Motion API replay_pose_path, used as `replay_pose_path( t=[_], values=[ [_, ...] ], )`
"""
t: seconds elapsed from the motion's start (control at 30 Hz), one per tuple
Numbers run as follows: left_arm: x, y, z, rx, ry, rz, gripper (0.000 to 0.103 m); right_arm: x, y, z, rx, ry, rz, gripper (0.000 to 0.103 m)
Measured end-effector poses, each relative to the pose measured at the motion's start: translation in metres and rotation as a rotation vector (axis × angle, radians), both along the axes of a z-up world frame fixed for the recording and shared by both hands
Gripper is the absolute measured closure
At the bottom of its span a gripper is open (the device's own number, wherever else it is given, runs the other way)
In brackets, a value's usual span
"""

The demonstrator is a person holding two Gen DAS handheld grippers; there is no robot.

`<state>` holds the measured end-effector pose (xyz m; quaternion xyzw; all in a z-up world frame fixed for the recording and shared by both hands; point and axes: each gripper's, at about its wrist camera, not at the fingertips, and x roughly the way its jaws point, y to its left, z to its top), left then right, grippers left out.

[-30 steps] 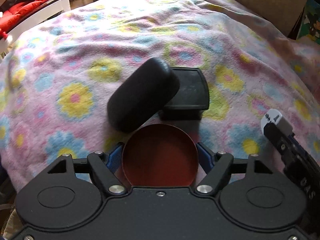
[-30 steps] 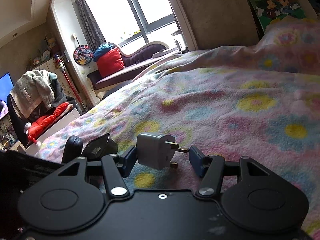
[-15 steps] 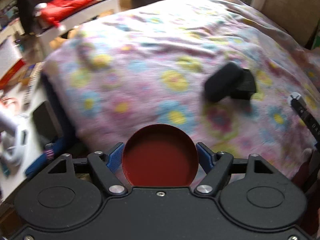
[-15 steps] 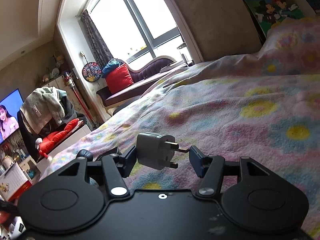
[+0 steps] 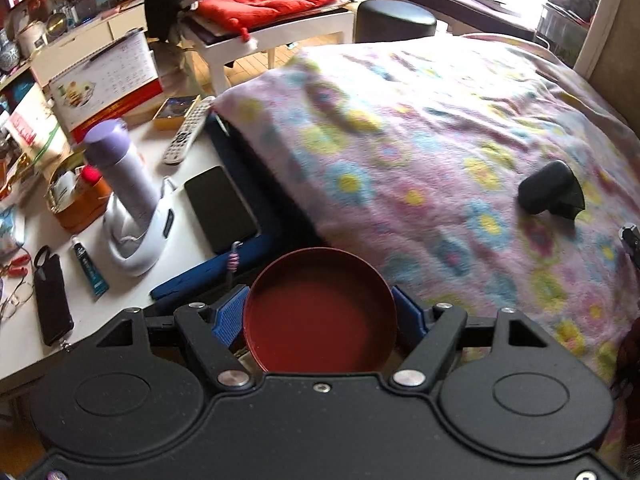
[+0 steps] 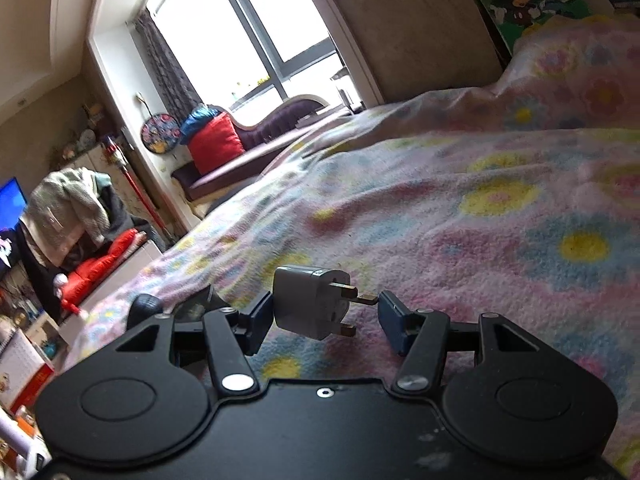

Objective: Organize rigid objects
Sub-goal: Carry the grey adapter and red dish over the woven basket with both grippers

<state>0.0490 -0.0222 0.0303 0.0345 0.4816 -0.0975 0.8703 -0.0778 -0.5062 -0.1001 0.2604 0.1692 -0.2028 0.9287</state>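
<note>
A: Is any writing readable?
B: No, the calendar [image 5: 108,76] print on the left desk is too small.
A: The claws?
B: The left gripper [image 5: 320,318] pinches a red round lid [image 5: 320,312], lower edge hidden. The right gripper [image 6: 324,314] pinches a grey plug adapter [image 6: 310,300] above the near blanket [image 6: 480,220].

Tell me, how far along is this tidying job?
Partway, it seems. Looks done: a black case rests against a black box on the blanket. In hand: the left gripper holds a red lid near the bed's edge; the right gripper holds a grey plug above the blanket. Left: setting both down, perhaps with the black pair.
</note>
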Motion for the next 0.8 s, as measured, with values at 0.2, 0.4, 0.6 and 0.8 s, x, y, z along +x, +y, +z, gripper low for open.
replay_pose_path(
  t=[0.2, 0.4, 0.6, 0.8],
  values=[
    [0.0, 0.03, -0.009, -0.052, 0.039, 0.032, 0.032, 0.014, 0.017, 0.006, -0.104, 0.114, -0.027, 0.046],
    [-0.005, 0.042, -0.024, -0.032, 0.075, 0.021, 0.032, 0.025, 0.041, 0.012, -0.219, 0.247, -0.048, 0.046],
    [-0.005, 0.053, -0.034, -0.05, 0.122, 0.02, 0.032, 0.005, 0.093, 0.03, -0.183, 0.274, 0.029, 0.046],
    [-0.007, 0.061, -0.038, -0.062, 0.145, 0.015, 0.032, -0.011, 0.181, 0.047, -0.068, 0.251, 0.257, 0.046]
  ],
)
